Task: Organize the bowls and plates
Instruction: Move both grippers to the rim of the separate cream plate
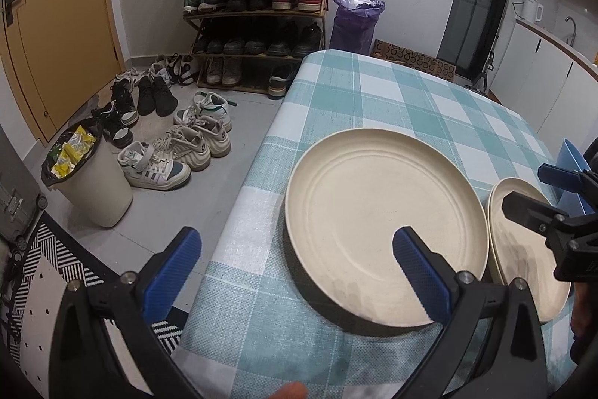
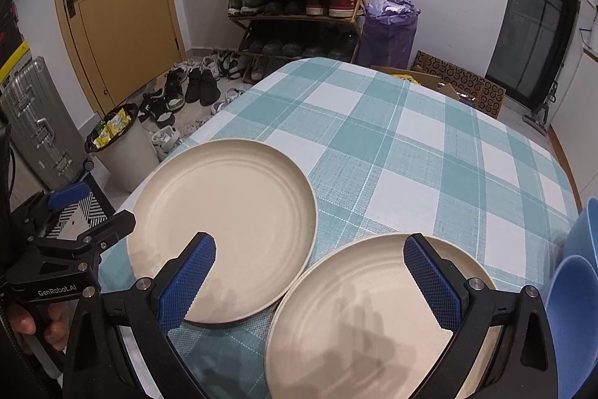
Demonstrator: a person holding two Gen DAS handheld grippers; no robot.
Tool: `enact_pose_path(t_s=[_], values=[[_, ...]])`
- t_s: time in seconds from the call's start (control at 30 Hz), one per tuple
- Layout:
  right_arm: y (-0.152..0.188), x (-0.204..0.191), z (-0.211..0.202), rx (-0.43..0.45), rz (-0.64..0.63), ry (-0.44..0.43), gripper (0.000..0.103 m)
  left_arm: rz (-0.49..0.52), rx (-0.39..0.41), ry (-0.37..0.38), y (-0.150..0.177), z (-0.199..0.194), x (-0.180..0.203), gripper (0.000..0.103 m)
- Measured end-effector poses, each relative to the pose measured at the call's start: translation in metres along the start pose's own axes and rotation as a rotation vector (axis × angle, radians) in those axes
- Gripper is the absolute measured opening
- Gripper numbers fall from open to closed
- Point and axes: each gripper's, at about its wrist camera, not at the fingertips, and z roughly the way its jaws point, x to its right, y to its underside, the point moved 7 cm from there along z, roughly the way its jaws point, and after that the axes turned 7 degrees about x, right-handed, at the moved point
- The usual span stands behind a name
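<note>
Left gripper (image 1: 297, 273): held wide apart, empty, above the table edge.
Large round cream plate (image 1: 373, 212): laid flat on the teal-and-white checked tablecloth (image 1: 392, 92).
Right gripper (image 2: 310, 281): spread wide, nothing gripped.
Second round cream plate (image 2: 358, 316): seen just beside the first, under the right gripper.
Blue bowls (image 2: 575, 287): set at the right edge.

Two cream plates (image 2: 224, 212) (image 2: 370, 316) lie flat, side by side; blue bowls (image 2: 575, 272) at right.
</note>
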Motion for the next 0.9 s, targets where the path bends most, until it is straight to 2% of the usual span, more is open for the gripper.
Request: enact_pose_path(t_s=[0.47, 0.9], values=[[0.005, -0.010, 0.042, -0.071, -0.021, -0.041, 0.102, -0.013, -0.058, -0.014, 0.011, 0.026, -0.008, 0.103], [0.006, -0.018, 0.065, -0.104, -0.053, -0.055, 0.102, -0.022, -0.087, 0.016, 0.015, 0.037, -0.009, 0.101]])
